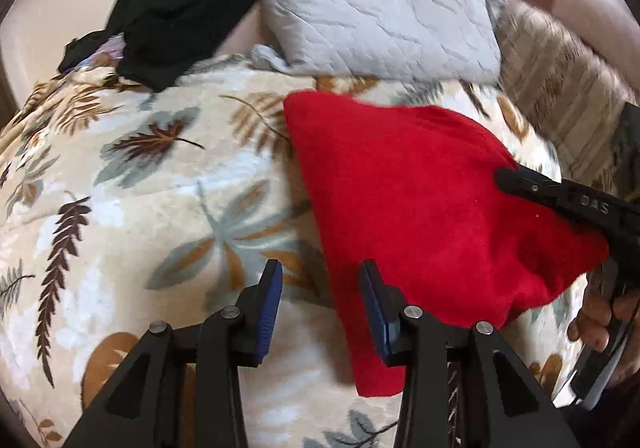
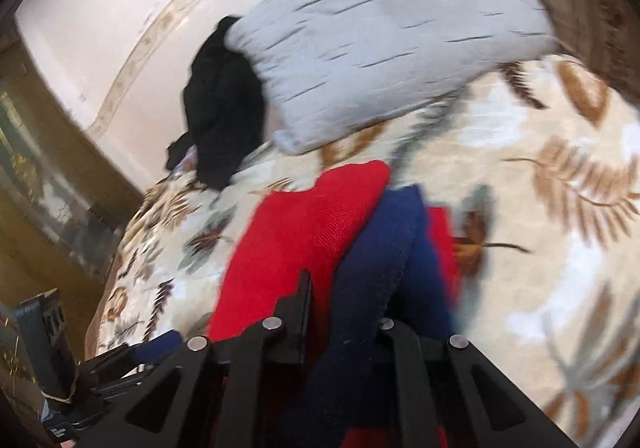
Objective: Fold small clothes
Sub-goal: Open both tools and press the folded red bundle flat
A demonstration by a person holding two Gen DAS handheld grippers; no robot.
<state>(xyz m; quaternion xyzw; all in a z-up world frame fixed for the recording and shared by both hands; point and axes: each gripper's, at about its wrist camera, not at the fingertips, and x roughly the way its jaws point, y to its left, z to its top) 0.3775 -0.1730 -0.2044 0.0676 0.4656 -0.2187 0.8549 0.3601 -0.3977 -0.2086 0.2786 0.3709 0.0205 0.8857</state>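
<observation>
We see the red cloth (image 1: pixel 420 200) lying on the bed (image 1: pixel 160 208) with its leaf-print cover, below the grey pillow (image 1: pixel 376 8). Our right claw (image 1: pixel 516 178) is closed on the cloth's edge. Our left claw (image 1: pixel 320 304) hangs partly open and holds nothing.

Both wrist cameras look steeply down, close over the leaf-print blanket (image 1: pixel 168 184), toward the grey pillow (image 2: pixel 384 36), which both views share.
</observation>
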